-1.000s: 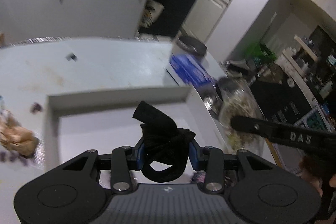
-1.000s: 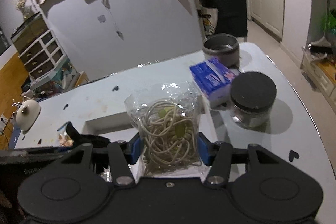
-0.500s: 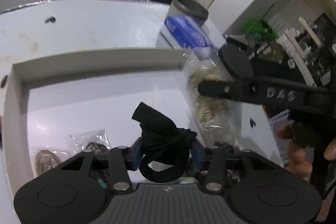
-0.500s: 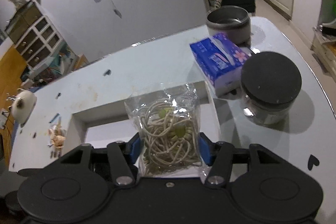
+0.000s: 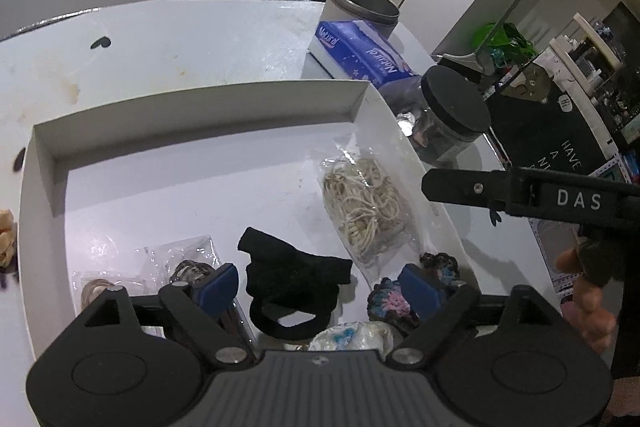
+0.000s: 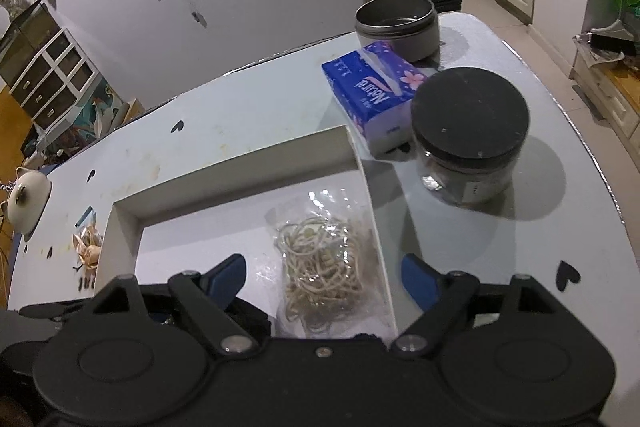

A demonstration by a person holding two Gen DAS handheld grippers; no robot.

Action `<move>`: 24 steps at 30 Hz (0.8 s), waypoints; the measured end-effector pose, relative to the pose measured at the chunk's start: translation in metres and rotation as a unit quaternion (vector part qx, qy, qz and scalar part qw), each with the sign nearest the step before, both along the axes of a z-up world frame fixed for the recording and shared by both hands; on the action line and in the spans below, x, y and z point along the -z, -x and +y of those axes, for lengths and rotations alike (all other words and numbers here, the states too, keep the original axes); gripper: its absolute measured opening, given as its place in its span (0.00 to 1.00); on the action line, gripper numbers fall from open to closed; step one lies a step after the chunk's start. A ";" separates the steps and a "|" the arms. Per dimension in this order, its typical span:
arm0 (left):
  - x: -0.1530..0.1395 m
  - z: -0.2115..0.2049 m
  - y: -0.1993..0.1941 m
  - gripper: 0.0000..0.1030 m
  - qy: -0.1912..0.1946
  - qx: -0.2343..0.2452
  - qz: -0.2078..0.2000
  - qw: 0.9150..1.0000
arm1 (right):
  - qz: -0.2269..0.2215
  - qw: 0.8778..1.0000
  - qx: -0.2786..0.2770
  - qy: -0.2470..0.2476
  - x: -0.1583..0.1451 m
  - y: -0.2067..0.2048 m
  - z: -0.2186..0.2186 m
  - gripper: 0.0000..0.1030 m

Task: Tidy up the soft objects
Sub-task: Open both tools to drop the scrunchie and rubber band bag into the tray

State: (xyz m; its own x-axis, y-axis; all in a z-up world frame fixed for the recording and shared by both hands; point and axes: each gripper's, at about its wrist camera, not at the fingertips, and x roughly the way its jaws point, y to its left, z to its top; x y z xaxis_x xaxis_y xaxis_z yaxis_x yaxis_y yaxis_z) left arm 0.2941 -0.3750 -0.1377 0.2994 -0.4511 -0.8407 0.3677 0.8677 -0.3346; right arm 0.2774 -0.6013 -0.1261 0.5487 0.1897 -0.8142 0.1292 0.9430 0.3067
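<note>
- My left gripper (image 5: 320,285) stands spread wide; its jaws have just been opening, and the black fabric band (image 5: 294,285) lies between the blue pads (image 5: 218,285) on the tray floor, neither pad pressing it.
- My right gripper (image 6: 322,277) is likewise released, its jaws just opened; the clear bag of cream elastic loops (image 6: 320,267) rests flat between them, against the tray's right wall at about 3 o'clock of the white tray (image 5: 192,111).
- So both pieces I carried look delivered into the tray.
- Already in there, in the left wrist view: small clear packets (image 5: 160,267) at 8 o'clock, a crocheted multicolour piece (image 5: 400,299) at 5 o'clock, and a pale bundle (image 5: 352,335) at 6 o'clock.
- Left outside, as far as I can see: a beige soft item (image 6: 88,247) on the table at 9 o'clock of the tray, just beside its left wall.
- The tissue pack (image 6: 368,91), lidded jar (image 6: 468,139) and open tin (image 6: 396,23) sit at 1 o'clock; whether they count I cannot tell.
- My judgement: the sorting is mostly finished.
</note>
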 end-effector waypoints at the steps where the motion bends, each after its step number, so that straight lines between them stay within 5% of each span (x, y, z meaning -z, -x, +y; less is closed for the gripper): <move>1: -0.002 0.000 0.003 0.88 -0.001 0.001 -0.003 1.000 | -0.002 1.000 0.000 -0.001 -0.001 0.002 -0.001 0.83; 24: -0.048 0.034 0.042 1.00 -0.011 -0.045 -0.061 0.997 | -0.057 0.998 -0.026 0.029 -0.045 0.050 0.018 0.83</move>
